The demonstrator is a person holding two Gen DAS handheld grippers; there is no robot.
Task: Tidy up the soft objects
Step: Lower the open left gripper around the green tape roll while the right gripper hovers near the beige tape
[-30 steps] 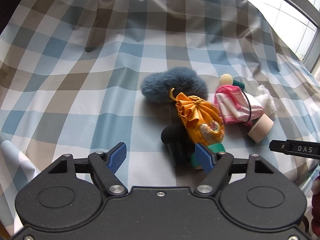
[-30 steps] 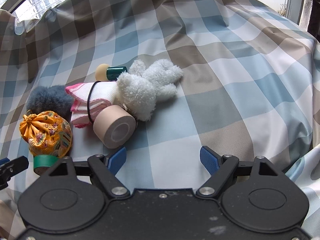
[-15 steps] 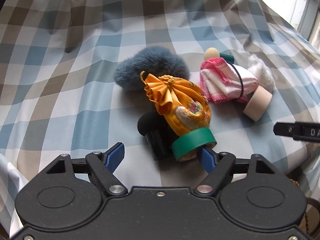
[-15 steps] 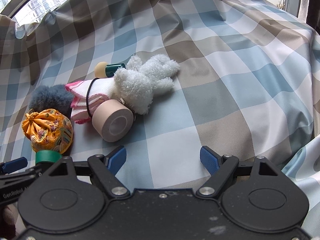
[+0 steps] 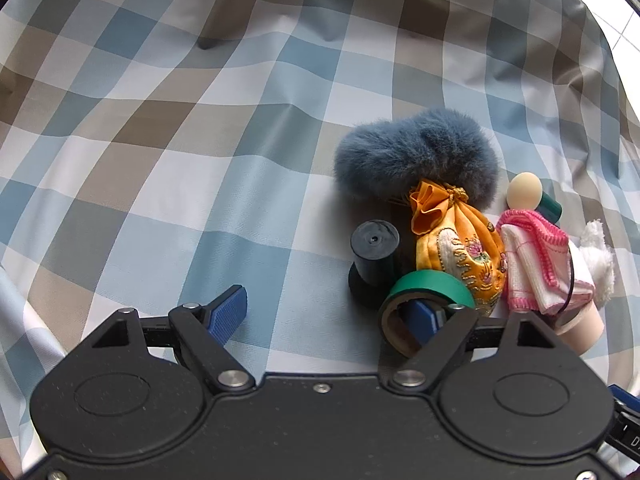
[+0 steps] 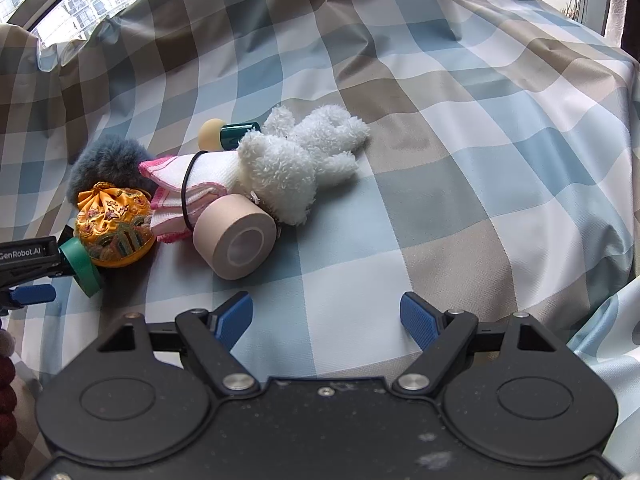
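Observation:
A pile lies on the checked cloth (image 5: 200,160): a blue-grey fur puff (image 5: 416,156), an orange embroidered pouch (image 5: 460,256), a pink-edged folded cloth (image 5: 536,260) with a black band, a white plush bunny (image 6: 296,160), a beige tape roll (image 6: 236,240), a green tape roll (image 5: 428,296) and a black spool (image 5: 374,254). My left gripper (image 5: 324,312) is open; its right finger sits inside the green roll's hole. The left gripper also shows at the left edge of the right wrist view (image 6: 36,276). My right gripper (image 6: 326,318) is open and empty, in front of the beige roll and bunny.
A cream ball on a teal cap (image 5: 532,196) lies behind the pink cloth. The checked cloth (image 6: 480,160) rises in folds at the back and drops off at the right and near edges. Dark red beads (image 6: 6,384) show at the far left.
My left gripper has moved forward and left across the pile; its right finger has gone into the green tape roll. The right gripper has edged a little closer to the beige roll.

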